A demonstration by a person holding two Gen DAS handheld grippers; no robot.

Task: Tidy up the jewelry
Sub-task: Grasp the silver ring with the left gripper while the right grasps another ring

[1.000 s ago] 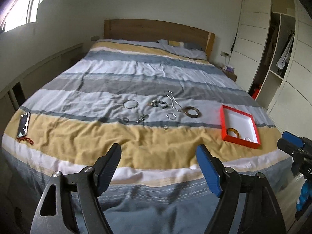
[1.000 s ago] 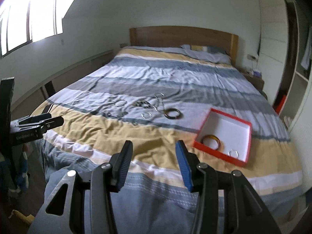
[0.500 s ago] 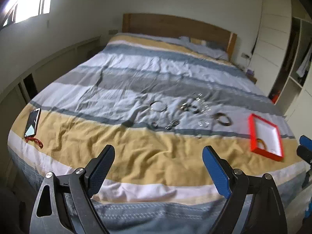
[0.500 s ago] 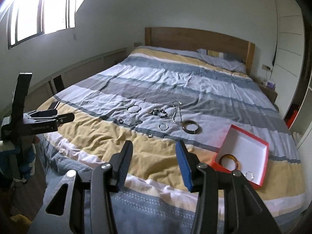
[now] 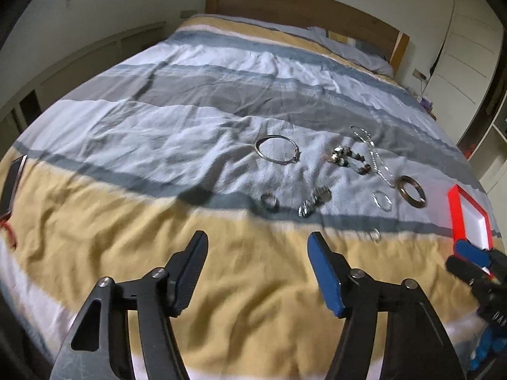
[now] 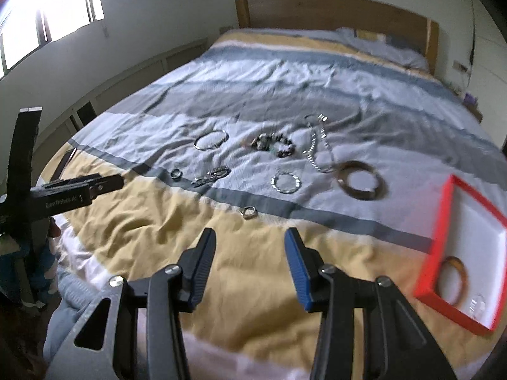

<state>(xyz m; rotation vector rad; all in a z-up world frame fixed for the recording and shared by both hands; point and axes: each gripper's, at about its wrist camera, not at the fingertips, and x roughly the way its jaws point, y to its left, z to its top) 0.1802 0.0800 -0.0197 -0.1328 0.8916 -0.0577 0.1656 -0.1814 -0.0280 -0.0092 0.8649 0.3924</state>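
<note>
Several jewelry pieces lie on the striped bedspread: a silver bangle (image 5: 277,151) (image 6: 210,139), a beaded bracelet (image 5: 350,159) (image 6: 274,144), a silver chain (image 5: 374,155) (image 6: 318,152), a brown bangle (image 5: 411,186) (image 6: 361,180), a small ring (image 6: 248,212). A red-rimmed white box (image 6: 442,221) (image 5: 456,212) at the right holds an amber bangle (image 6: 453,280). My left gripper (image 5: 256,253) is open and empty over the yellow stripe. My right gripper (image 6: 250,247) is open and empty, near the small ring.
A phone (image 5: 11,186) lies at the bed's left edge. The wooden headboard (image 5: 301,3) and pillows are at the far end. White wardrobe doors (image 5: 465,63) stand to the right. A window (image 6: 47,9) is on the left wall.
Both grippers have moved forward and lower over the bed, closer to the jewelry. Both stay open and empty.
</note>
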